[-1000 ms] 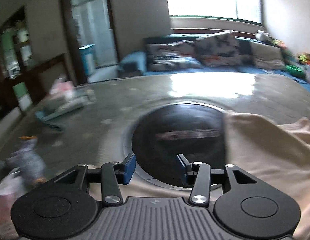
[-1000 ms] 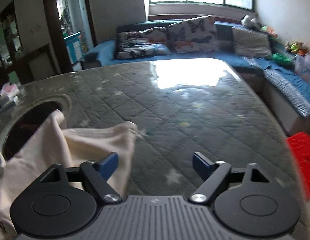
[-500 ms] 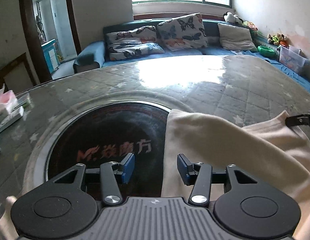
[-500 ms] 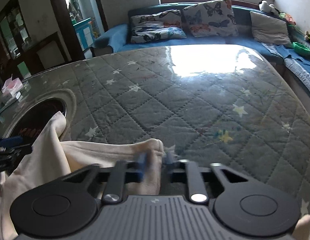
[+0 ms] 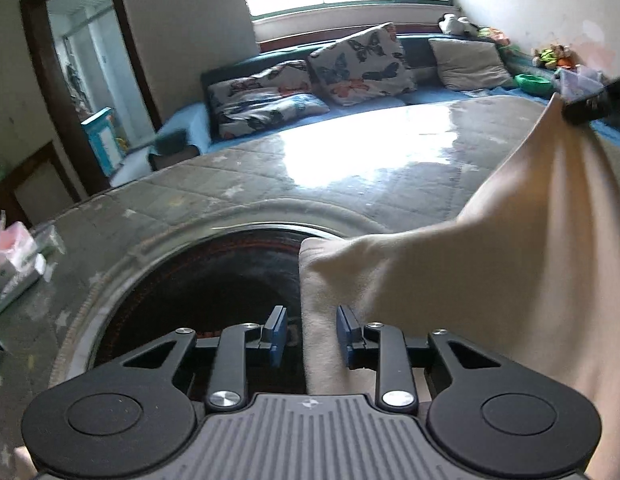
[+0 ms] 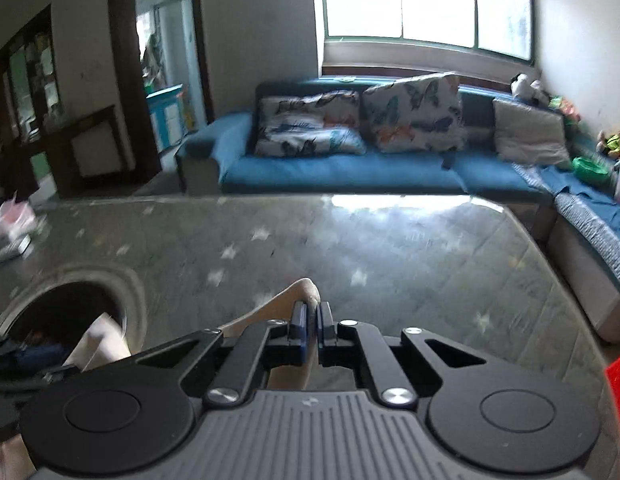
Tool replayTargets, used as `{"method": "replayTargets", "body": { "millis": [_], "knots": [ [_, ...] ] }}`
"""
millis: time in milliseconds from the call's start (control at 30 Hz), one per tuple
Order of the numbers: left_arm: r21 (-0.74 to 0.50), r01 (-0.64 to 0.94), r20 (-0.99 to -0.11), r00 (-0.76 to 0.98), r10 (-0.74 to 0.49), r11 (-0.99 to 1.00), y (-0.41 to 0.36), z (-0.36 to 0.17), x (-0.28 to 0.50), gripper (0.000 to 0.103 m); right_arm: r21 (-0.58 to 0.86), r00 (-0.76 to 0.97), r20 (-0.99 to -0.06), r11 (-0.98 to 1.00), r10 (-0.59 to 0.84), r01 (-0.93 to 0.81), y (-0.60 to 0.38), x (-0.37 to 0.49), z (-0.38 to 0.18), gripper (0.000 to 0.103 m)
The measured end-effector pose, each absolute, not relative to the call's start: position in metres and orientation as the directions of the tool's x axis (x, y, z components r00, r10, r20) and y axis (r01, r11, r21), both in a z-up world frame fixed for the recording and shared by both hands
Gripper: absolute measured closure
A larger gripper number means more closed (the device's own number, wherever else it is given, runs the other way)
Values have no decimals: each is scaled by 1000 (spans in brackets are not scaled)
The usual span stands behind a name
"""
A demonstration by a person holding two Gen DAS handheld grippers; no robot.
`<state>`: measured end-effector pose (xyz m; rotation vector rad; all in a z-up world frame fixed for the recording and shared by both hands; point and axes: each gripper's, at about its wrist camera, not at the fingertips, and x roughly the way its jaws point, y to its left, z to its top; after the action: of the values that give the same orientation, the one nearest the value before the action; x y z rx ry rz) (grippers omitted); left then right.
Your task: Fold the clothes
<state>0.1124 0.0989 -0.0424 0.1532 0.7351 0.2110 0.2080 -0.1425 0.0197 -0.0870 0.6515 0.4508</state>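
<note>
A cream garment (image 5: 490, 280) is lifted off the quilted grey table (image 5: 350, 168). My right gripper (image 6: 311, 314) is shut on a corner of the cream garment (image 6: 298, 292) and holds it above the table; that gripper shows at the upper right of the left wrist view (image 5: 590, 108). My left gripper (image 5: 310, 332) is open, with the garment's left edge hanging between its blue pads (image 5: 344, 330) without being pinched. The cloth stretches up from my left gripper to the right one.
A round dark inset (image 5: 214, 280) with a raised ring lies in the table under the left gripper. Tissue packs and clutter (image 5: 14, 256) sit at the table's left edge. A blue sofa with cushions (image 6: 350, 152) stands behind. A red object (image 6: 618, 384) is at the right.
My right gripper has closed on the garment's corner and lifted it up and away. My left gripper has moved so that the garment's edge sits between its open pads.
</note>
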Motion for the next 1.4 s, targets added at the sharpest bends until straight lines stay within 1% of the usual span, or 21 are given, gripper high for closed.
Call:
{"method": "replayTargets", "body": {
  "millis": [100,133,200,233,267,333,367,500,533,567,667,800,833,933,967,1000,1033,1067,1167,1300,1400],
  "knots": [
    [242,-183,-642,706,298,953,106,-42,117,73,56,694,-637,919,334,-391,-140,224,8,97],
    [238,-195,-644,702,304,952,110,-41,118,71,53,690,-645,920,328,-388,-142,225,5,94],
    [225,-215,-648,695,311,950,116,-39,120,71,46,680,-661,922,317,-385,-144,226,-1,87],
    [221,-224,-646,696,314,949,118,-37,120,71,47,674,-665,919,322,-393,-146,224,-3,78],
    [214,-224,-643,700,310,951,118,-35,120,70,48,667,-669,915,327,-400,-147,223,-4,73],
    [207,-216,-635,712,300,954,116,-32,123,67,38,651,-684,907,330,-419,-145,219,-8,70],
    [205,-212,-630,719,294,956,114,-30,125,64,38,643,-689,903,335,-429,-146,218,-10,70],
    [170,-223,-634,720,280,960,116,-26,142,62,79,591,-717,886,369,-457,-141,220,-20,68],
    [143,-234,-637,722,271,961,121,-23,145,56,88,580,-721,880,379,-466,-139,221,-22,67],
    [109,-244,-642,723,256,964,128,-21,149,53,90,578,-722,879,381,-468,-138,221,-23,66],
    [15,-258,-657,725,204,966,145,-16,159,53,107,578,-719,883,387,-458,-136,228,-24,67],
    [-7,-232,-683,711,165,973,151,-20,169,53,168,555,-727,888,405,-427,-138,244,-29,69],
    [-9,-227,-689,708,159,974,150,-22,170,53,172,553,-727,888,407,-427,-138,246,-30,72],
    [-32,-198,-699,705,120,980,149,-26,173,58,162,551,-731,886,404,-435,-135,247,-34,78],
    [-28,-190,-699,705,117,981,147,-28,173,69,158,550,-732,886,402,-437,-134,248,-35,82],
    [-16,-184,-698,705,121,983,145,-29,173,76,158,552,-731,887,401,-435,-134,248,-35,86],
    [-2,-180,-697,706,127,984,143,-31,173,87,159,554,-730,888,400,-432,-134,249,-36,92],
    [8,-176,-690,711,133,984,141,-32,171,93,159,556,-729,889,399,-430,-134,249,-36,94],
    [19,-193,-642,750,160,981,140,-26,161,98,153,585,-702,888,406,-433,-135,245,-30,98],
    [11,-266,-540,810,229,964,145,-9,146,98,138,623,-671,893,403,-429,-136,242,-25,98],
    [34,-277,-553,796,248,960,145,-14,150,97,131,640,-661,900,391,-415,-136,245,-24,91]
  ]
}}
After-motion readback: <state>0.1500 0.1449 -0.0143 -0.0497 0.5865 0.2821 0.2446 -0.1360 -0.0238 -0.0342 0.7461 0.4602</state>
